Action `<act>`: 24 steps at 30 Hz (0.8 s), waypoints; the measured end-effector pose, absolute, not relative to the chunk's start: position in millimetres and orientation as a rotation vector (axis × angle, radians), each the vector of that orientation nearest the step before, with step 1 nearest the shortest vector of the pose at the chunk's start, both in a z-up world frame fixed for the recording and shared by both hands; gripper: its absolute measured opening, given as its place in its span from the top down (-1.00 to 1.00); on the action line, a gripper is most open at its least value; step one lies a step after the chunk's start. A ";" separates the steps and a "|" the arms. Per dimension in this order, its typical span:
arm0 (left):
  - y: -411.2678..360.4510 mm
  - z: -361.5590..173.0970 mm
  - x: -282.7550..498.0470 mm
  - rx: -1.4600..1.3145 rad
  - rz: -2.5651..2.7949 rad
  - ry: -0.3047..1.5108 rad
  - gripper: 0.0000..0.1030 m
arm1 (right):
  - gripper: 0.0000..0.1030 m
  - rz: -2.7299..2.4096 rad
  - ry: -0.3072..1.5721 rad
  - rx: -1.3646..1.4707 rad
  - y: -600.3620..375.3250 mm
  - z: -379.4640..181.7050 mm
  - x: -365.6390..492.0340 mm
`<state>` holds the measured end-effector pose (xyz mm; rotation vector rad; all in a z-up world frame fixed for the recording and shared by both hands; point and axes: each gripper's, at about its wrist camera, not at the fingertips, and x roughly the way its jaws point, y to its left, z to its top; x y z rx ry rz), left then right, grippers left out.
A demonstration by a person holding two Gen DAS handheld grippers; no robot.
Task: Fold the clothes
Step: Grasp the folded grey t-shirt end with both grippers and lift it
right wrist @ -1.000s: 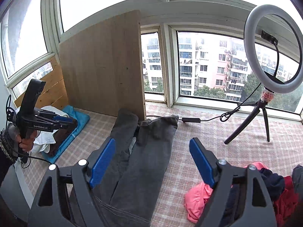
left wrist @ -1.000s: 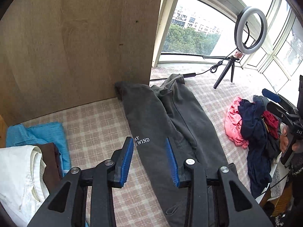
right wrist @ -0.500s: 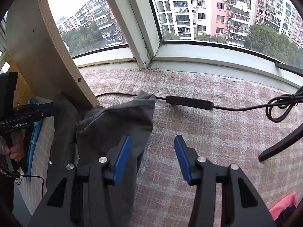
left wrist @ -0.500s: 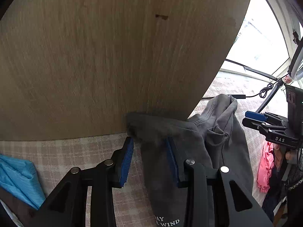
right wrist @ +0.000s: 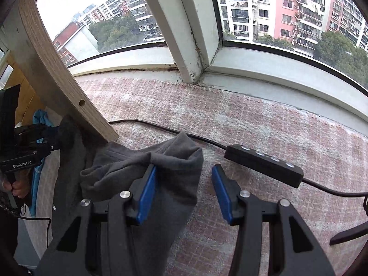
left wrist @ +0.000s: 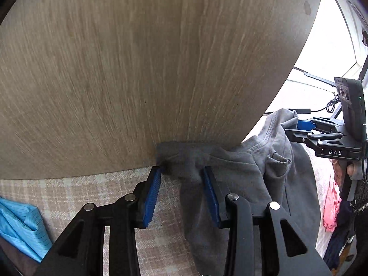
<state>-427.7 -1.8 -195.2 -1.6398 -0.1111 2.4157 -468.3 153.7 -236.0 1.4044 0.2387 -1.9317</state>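
Down at the cloth, the left gripper (left wrist: 181, 172) stands partly open and is opening, its blue pads straddling one end of the grey trousers (left wrist: 241, 174) without pressing it. The right gripper (right wrist: 182, 172) is likewise partly open over the other end, the fabric's edge between its pads, untouched. The trousers lie on the checked cover (right wrist: 264, 124), against the wooden board (left wrist: 138, 69). No container shows. Readable writing: "DAS" on the right tool, "GenRobot.AI" on the left.
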 end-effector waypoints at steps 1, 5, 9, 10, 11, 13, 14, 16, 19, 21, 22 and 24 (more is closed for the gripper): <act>-1.6 -195.0 -427.1 -1.636 2.414 -0.109 0.30 | 0.06 -1.926 0.249 1.399 152.1 -235.9 -467.6; 0.6 -198.0 -426.9 -1.633 2.411 -0.086 0.30 | 0.05 -1.907 0.280 1.384 146.2 -236.1 -467.5; 3.7 -200.0 -423.8 -1.595 2.417 -0.044 0.58 | 0.73 -1.880 0.252 1.365 142.8 -239.2 -467.2; 4.3 -199.1 -421.9 -1.581 2.404 -0.049 0.64 | 0.78 -1.873 0.236 1.366 142.1 -240.3 -466.8; 4.9 -198.3 -419.9 -1.566 2.392 -0.054 0.82 | 0.80 -1.871 0.232 1.358 140.4 -239.7 -466.0; 7.3 -192.6 -415.0 -1.536 2.382 -0.055 0.87 | 0.83 -1.872 0.212 1.344 139.8 -235.4 -463.2; 7.9 -188.8 -412.4 -1.521 2.381 -0.050 0.88 | 0.84 -1.873 0.190 1.338 140.7 -230.9 -461.9; 8.4 -175.5 -404.3 -1.473 2.372 -0.055 0.88 | 0.84 -1.872 0.143 1.319 142.2 -219.9 -459.0; 7.7 -150.8 -387.3 -1.407 2.360 -0.063 0.88 | 0.84 -1.885 0.103 1.264 149.0 -192.9 -445.3; 4.9 -131.8 -371.6 -1.365 2.358 -0.056 0.88 | 0.84 -1.892 0.091 1.223 154.6 -172.1 -430.1; 3.7 -121.8 -362.3 -1.342 2.359 -0.047 0.89 | 0.85 -1.895 0.088 1.204 159.0 -160.8 -420.6; 3.1 -103.1 -338.9 -1.297 2.356 -0.020 0.89 | 0.85 -1.897 0.089 1.172 172.3 -136.4 -397.7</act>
